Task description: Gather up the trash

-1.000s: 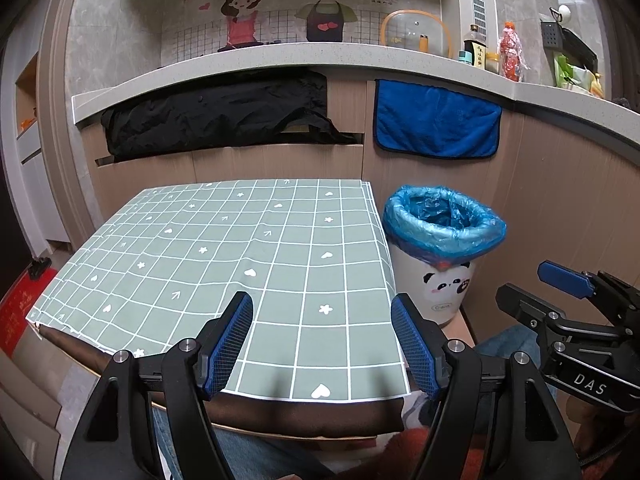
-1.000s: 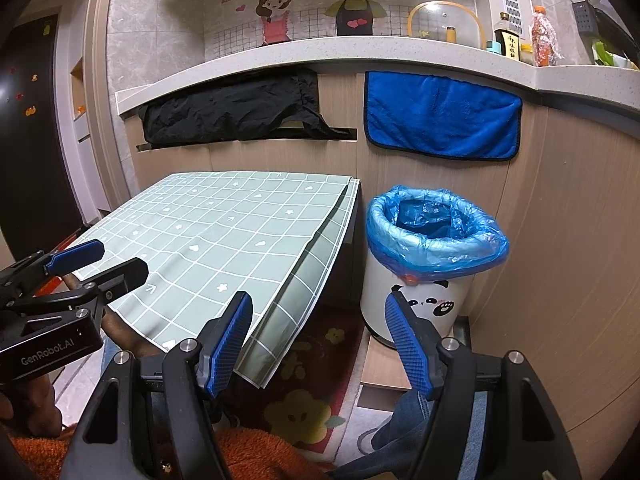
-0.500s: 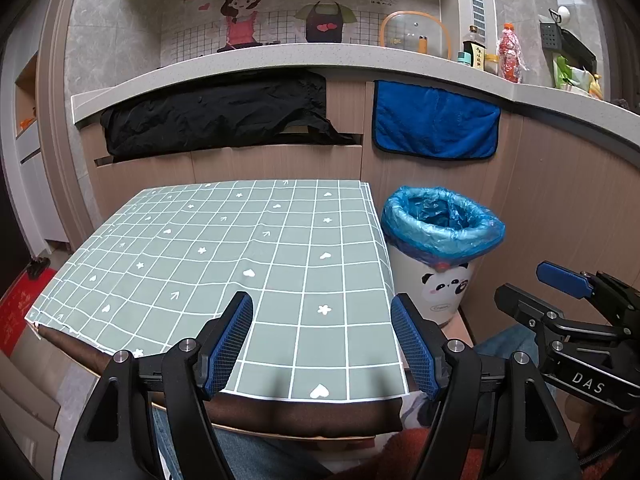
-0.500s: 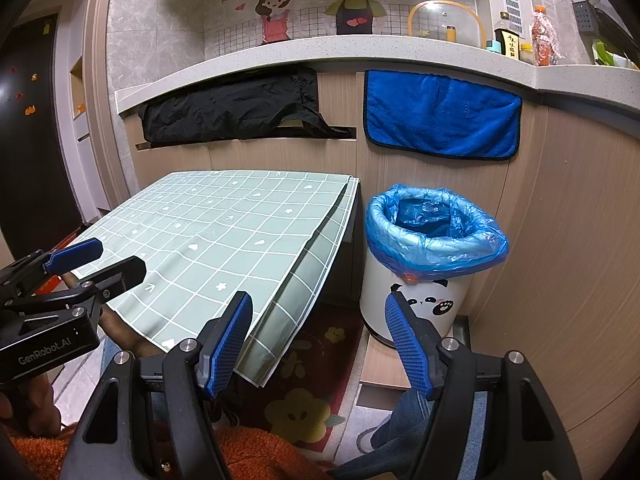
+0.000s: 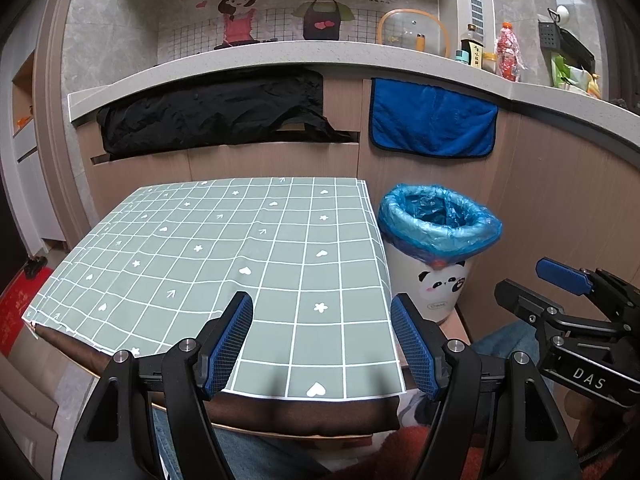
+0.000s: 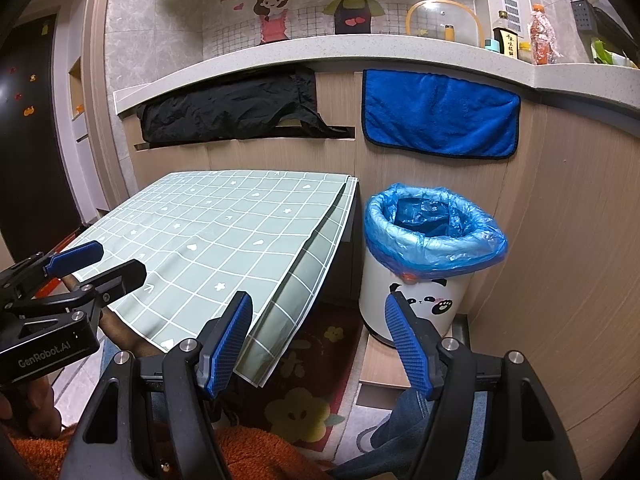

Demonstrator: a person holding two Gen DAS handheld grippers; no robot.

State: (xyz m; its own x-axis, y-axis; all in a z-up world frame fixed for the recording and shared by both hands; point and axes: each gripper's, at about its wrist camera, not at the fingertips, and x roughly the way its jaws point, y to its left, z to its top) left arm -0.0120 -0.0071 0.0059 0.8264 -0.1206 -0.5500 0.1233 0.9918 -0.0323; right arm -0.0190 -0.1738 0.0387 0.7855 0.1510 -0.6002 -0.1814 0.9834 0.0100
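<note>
Nearest us, our left gripper (image 5: 322, 342) hangs over the near edge of the table (image 5: 280, 416), its blue-padded fingers spread wide with nothing between them. Our right gripper (image 6: 318, 342) is held just beside it, over the floor mat (image 6: 304, 400), jaws likewise apart and bare.

Beyond them the green checked tablecloth (image 5: 224, 256) shows only its printed hearts and stars — we can see no loose trash on it in either view. To its right stands the panda bin (image 6: 416, 300), lined with a blue bag (image 6: 434, 226) that is open at the top; what lies inside we cannot make out.

That fits a table cleared into the bin, or one with no trash laid out. Either way, we judge the sound course is to keep both grippers wide and level — clear of the cloth's overhanging corner, which could snag.

Farthest back, a blue towel (image 6: 438, 114) hangs below the counter.
</note>
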